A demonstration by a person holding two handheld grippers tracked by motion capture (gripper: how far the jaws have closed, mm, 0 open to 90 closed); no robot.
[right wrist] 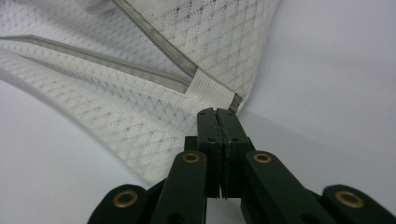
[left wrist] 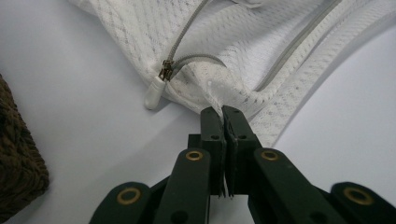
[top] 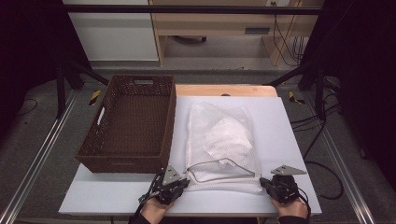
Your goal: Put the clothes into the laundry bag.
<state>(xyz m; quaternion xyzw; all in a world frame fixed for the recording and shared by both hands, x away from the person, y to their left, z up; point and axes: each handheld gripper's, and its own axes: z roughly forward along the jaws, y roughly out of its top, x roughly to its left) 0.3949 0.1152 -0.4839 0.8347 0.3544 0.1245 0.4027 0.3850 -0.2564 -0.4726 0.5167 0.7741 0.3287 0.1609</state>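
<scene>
A white mesh laundry bag (top: 219, 140) lies flat on the white table (top: 289, 140), with white cloth inside and its grey zipper (top: 219, 170) open along the near end. My left gripper (top: 186, 182) is shut on the bag's near left corner. In the left gripper view, the mesh (left wrist: 261, 51) enters the closed left gripper (left wrist: 222, 110) just beside the white zipper pull (left wrist: 153, 93). My right gripper (top: 263, 181) is at the near right corner. In the right gripper view, that gripper (right wrist: 217, 112) is shut at the bag's edge, under the zipper's end tab (right wrist: 210, 88).
A brown wicker basket (top: 128, 123) stands on the table's left part, close to the bag's left edge; its corner (left wrist: 18, 163) is in the left gripper view. Bare white table lies to the right of the bag and along the front edge. Dark floor and metal rails flank the table.
</scene>
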